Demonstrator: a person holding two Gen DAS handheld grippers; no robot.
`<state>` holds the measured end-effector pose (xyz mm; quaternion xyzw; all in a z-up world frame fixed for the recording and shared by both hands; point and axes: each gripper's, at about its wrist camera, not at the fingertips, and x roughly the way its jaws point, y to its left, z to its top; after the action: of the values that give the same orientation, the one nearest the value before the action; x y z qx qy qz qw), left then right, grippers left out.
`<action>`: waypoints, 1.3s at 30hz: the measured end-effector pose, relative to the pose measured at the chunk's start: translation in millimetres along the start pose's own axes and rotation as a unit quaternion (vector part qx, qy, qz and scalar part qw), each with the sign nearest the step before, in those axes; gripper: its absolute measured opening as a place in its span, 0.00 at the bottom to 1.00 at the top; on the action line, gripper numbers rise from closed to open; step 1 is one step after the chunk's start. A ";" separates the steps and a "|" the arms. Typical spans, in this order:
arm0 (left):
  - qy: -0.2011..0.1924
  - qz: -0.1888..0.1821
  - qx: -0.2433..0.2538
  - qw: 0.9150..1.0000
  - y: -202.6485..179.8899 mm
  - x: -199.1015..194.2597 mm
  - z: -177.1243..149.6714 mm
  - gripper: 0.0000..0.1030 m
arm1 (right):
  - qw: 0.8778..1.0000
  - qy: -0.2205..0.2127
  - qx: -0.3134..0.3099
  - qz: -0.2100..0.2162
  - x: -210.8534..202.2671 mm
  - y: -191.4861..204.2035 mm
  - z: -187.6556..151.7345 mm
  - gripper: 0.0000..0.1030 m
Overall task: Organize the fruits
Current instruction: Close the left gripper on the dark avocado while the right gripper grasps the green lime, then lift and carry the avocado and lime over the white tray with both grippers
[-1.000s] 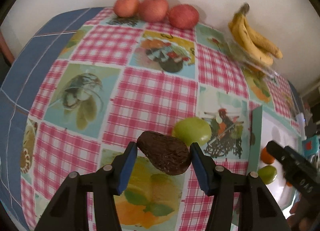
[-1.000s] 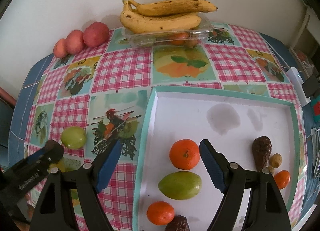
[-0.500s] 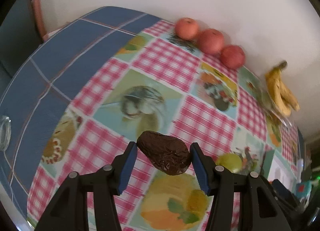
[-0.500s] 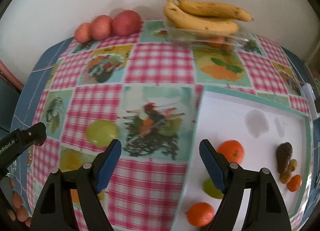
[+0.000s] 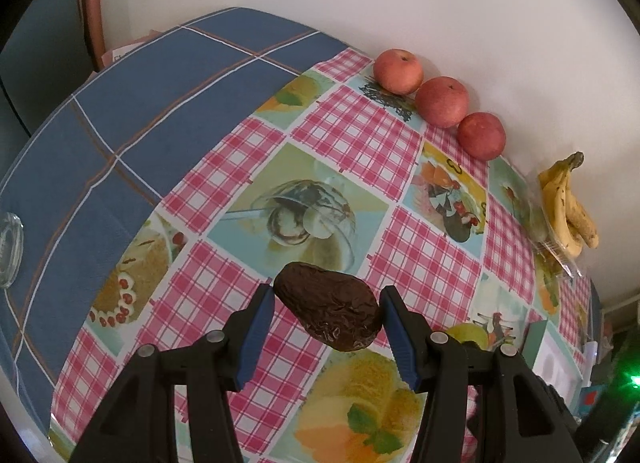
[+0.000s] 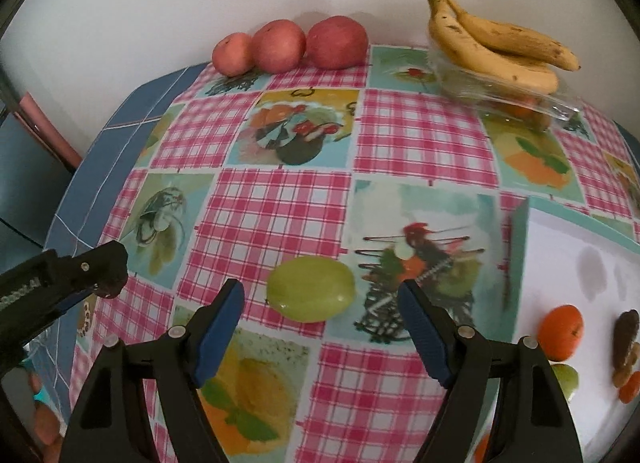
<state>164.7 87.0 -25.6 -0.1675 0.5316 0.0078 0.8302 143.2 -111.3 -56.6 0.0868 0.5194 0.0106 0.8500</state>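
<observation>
Swinging leftward since a second ago, both cameras now see more of the blue cloth and less of the tray; the right gripper (image 6: 320, 305), then over the tray's orange, now frames the green fruit (image 6: 311, 288) on the tablecloth. Its jaws are spread wide, one blue pad on each side of that fruit and neither touching it.

The left gripper (image 5: 326, 311) still pinches a dark, wrinkled avocado (image 5: 329, 306) between its blue pads, lifted clear above the pink checked tablecloth (image 5: 352, 131). In the right view its black body (image 6: 60, 279) shows at the left edge. Just past its right finger, the green fruit's top peeks out.

Beyond the grippers, three red apples (image 6: 292, 47) sit in a row against the wall, touching one another. To their right a bunch of bananas (image 6: 492, 43) rests on top of a clear plastic box (image 6: 516, 103) with some fruit inside, too blurred to name.

At the right edge of the right view lies a white tray (image 6: 560, 231) with a teal rim. On it are an orange (image 6: 560, 331), a second dark avocado (image 6: 626, 337), another green fruit (image 6: 566, 379) partly hidden behind the gripper's finger, and a few small orange and brown pieces too small to name.

A glass dish (image 5: 9, 249) sits on the blue cloth (image 5: 120, 115) at the far left of the left view.
</observation>
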 end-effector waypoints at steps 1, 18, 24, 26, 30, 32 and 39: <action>0.000 0.000 0.000 1.000 -0.1 0.4 0.1 0.56 | 1.000 0.001 -0.002 0.001 1.7 1.1 -0.5 0.71; 0.003 -0.002 0.003 1.000 -1.8 3.3 -0.6 0.56 | 1.000 0.008 -0.009 0.004 19.2 3.4 0.3 0.51; -0.002 -0.008 0.018 1.000 -10.4 -0.5 -0.4 0.56 | 1.000 0.004 -0.009 0.012 9.6 3.6 -0.2 0.51; -0.003 -0.013 0.023 1.000 -13.7 -2.5 -0.5 0.56 | 1.000 -0.001 -0.011 0.014 1.4 3.4 -0.1 0.51; -0.007 -0.015 0.030 0.999 -16.8 -8.0 -0.4 0.56 | 1.000 -0.009 -0.017 0.007 -17.7 0.0 -2.4 0.51; -0.011 -0.017 0.033 0.999 -18.1 -12.4 -0.6 0.56 | 1.000 -0.009 -0.012 0.003 -25.4 -4.4 -5.1 0.51; -0.026 -0.027 0.050 0.998 -29.2 -27.4 -2.4 0.56 | 1.000 -0.001 -0.002 -0.016 -48.8 -23.1 -16.3 0.51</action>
<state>156.2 63.2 5.6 -0.1402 0.5047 -0.0370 0.8510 104.7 -137.1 -24.5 0.0770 0.5200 -0.0021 0.8507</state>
